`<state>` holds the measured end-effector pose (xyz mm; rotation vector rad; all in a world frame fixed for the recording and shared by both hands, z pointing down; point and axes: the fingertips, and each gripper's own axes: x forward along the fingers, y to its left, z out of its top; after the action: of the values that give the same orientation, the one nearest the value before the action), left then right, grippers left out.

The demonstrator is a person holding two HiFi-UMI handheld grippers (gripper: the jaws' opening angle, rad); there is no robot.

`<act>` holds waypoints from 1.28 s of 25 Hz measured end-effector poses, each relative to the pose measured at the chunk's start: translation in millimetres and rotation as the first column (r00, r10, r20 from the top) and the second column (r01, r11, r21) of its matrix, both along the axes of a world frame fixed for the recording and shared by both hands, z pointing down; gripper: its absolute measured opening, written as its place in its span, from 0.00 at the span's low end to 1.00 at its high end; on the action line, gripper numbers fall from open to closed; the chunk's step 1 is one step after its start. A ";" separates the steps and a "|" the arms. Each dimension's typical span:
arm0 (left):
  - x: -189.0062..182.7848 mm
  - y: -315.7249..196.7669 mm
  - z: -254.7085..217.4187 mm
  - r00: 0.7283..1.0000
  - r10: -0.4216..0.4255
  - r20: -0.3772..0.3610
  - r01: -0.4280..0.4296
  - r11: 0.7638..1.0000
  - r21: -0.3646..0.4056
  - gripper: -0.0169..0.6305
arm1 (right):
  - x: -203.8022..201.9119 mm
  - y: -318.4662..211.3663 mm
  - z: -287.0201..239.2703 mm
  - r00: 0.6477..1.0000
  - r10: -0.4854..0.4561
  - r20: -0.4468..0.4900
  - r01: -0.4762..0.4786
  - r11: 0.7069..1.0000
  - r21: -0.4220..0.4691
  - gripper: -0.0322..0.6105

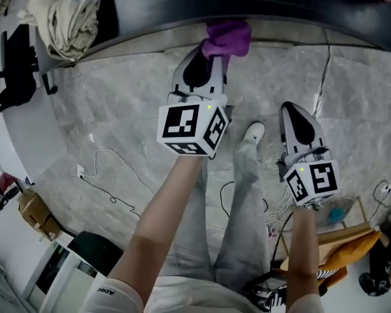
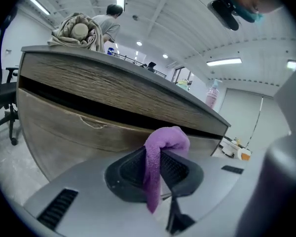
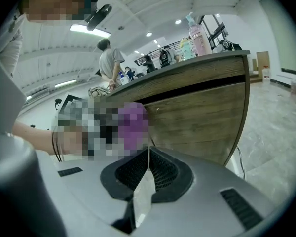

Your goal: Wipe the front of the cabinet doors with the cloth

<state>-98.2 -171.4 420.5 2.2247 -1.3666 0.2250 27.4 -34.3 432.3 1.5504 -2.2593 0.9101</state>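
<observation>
So, the left arm was stretched well forward, and the left gripper (image 1: 207,65) was clamped on the purple cloth (image 1: 229,36), which sat right at the front of the cabinet (image 1: 260,8), low down near the marble floor (image 1: 117,103). The right arm hung back, with the right gripper (image 1: 294,117) just beside the person's white shoe (image 1: 254,132) and well apart from the cabinet. Its jaws were pressed together with nothing in them. Around that: a beige bundle of fabric (image 1: 65,15) on the cabinet top, a black office chair (image 1: 16,70) off to the left, thin cables (image 1: 111,175) trailing over the floor, a cardboard box (image 1: 36,210) and something orange (image 1: 352,246) at the lower right. Nothing stood between the cloth and the wood. The left gripper view showed what the head view couldn't: the cloth (image 2: 165,139) folded over and hanging down between the jaws of the left gripper (image 2: 155,159), the wood-grain door (image 2: 89,127) with a dark gap above it, and a person (image 2: 108,21) standing behind the counter. I couldn't tell from there if the cloth was actually touching the door. The right gripper view caught the cabinet's end (image 3: 202,112) and a pink bottle (image 3: 197,33) on top, with the right gripper (image 3: 147,164) closed on itself.
</observation>
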 end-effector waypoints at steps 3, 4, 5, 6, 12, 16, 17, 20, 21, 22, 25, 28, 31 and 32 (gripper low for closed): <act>-3.8 -16.3 -1.3 0.999 -0.001 -0.038 0.000 1.000 -0.015 0.12 | -20.9 -3.9 1.7 1.000 0.021 -0.009 -0.021 1.000 -0.016 0.10; -6.2 -19.4 -1.9 0.999 0.000 -0.050 -0.001 1.000 -0.020 0.12 | -28.4 -6.3 0.4 1.000 0.020 -0.013 -0.020 1.000 -0.017 0.10; -9.9 -21.6 -2.4 0.998 0.004 -0.058 -0.005 1.000 -0.022 0.12 | -36.3 -9.1 -1.4 1.000 0.019 -0.014 -0.019 1.000 -0.017 0.10; -15.8 -23.3 -2.4 0.998 0.008 -0.060 -0.009 1.000 -0.022 0.12 | -44.9 -12.3 -3.3 1.000 0.016 -0.015 -0.017 1.000 -0.015 0.10; -87.6 -35.5 5.8 0.999 -0.027 -0.029 0.026 0.999 -0.027 0.12 | -89.8 -33.5 -8.5 1.000 -0.007 -0.027 0.007 1.000 -0.004 0.10; -139.5 -38.2 11.8 0.997 -0.081 -0.009 0.080 0.996 -0.032 0.12 | -115.7 -40.3 -7.9 0.999 -0.024 -0.036 0.024 1.000 -0.005 0.10; -153.2 -38.9 12.4 0.995 -0.097 -0.005 0.097 0.995 -0.032 0.12 | -123.4 -40.7 -7.5 0.999 -0.032 -0.038 0.031 0.999 -0.007 0.10; -194.3 -42.2 12.1 0.990 -0.143 0.011 0.143 0.989 -0.028 0.12 | -147.9 -41.5 -6.2 0.997 -0.066 -0.048 0.065 0.998 -0.015 0.10; -207.5 -43.9 12.0 0.988 -0.156 0.017 0.157 0.987 -0.028 0.12 | -155.8 -42.5 -5.6 0.996 -0.078 -0.051 0.077 0.997 -0.020 0.10; -220.3 -45.9 11.8 0.985 -0.169 0.023 0.170 0.985 -0.027 0.12 | -163.8 -44.4 -5.4 0.995 -0.090 -0.052 0.089 0.996 -0.024 0.10; -256.9 -52.1 10.6 0.977 -0.208 0.037 0.209 0.978 -0.026 0.12 | -188.6 -53.2 -5.4 0.991 -0.127 -0.053 0.125 0.992 -0.029 0.10; -289.2 -53.9 8.7 0.967 -0.251 0.042 0.252 0.967 -0.021 0.12 | -214.1 -60.5 -7.6 0.985 -0.163 -0.050 0.162 0.986 -0.023 0.10; -314.7 -54.6 6.3 0.958 -0.283 0.053 0.284 0.959 -0.011 0.12 | -237.4 -67.4 -15.1 0.981 -0.192 -0.040 0.192 0.981 -0.004 0.10; -322.3 -54.8 5.4 0.954 -0.295 0.059 0.295 0.955 -0.006 0.12 | -243.5 -69.5 -16.9 0.979 -0.199 -0.035 0.200 0.980 0.005 0.10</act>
<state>-420.5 -226.2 425.9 1.9821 -1.7002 0.1918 -216.1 -103.9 415.4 1.3021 -2.3455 0.8133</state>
